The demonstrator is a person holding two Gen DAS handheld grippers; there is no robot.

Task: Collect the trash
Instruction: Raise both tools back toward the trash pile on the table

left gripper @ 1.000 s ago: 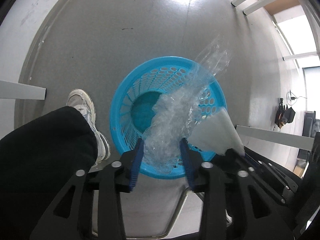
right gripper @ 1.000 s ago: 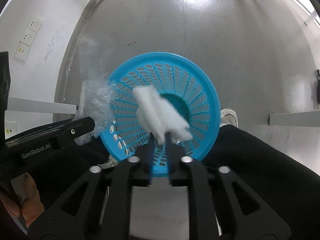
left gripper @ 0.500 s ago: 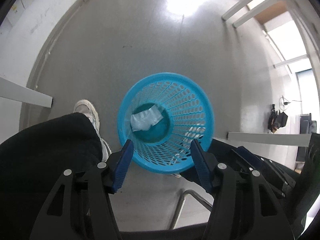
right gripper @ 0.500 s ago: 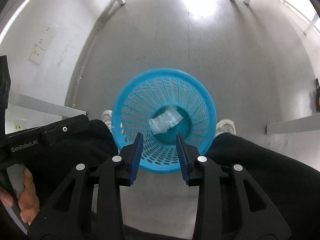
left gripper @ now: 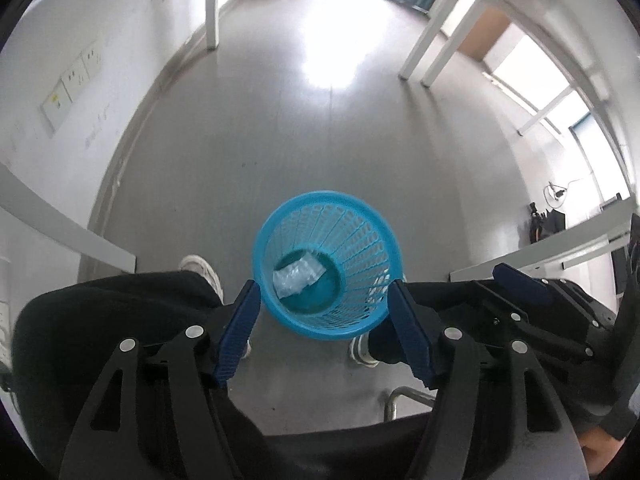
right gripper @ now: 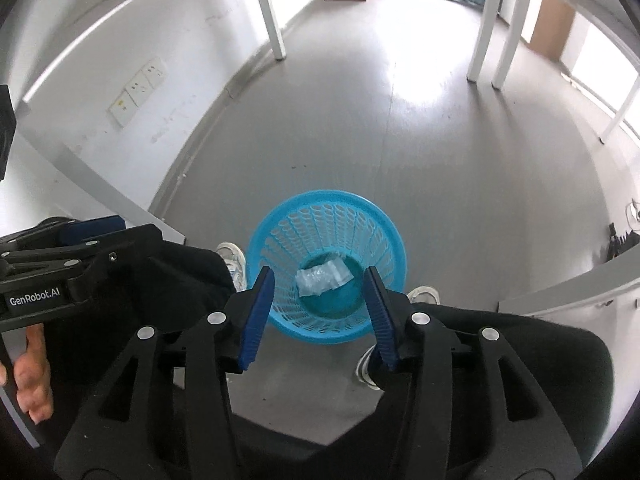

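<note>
A blue mesh waste basket (left gripper: 360, 216) stands on the grey floor between the person's feet; it also shows in the right wrist view (right gripper: 280, 224). Crumpled clear plastic and white trash (left gripper: 298, 274) lies at its bottom, also seen in the right wrist view (right gripper: 323, 278). My left gripper (left gripper: 325, 312) is open and empty, held well above the basket. My right gripper (right gripper: 320, 300) is open and empty too, high above the basket. The right gripper's body (left gripper: 536, 300) shows at the right of the left wrist view.
The person's black trousers (left gripper: 120, 320) and white shoes (right gripper: 234, 258) flank the basket. White table legs (left gripper: 212, 4) (right gripper: 486, 20) stand on the floor farther off. A wall with sockets (right gripper: 138, 90) runs along the left. A chair frame (left gripper: 400, 394) is below.
Both grippers opened and dropped the clear plastic and the white trash into the basket. Both then rose away from the basket, which now looks smaller.
</note>
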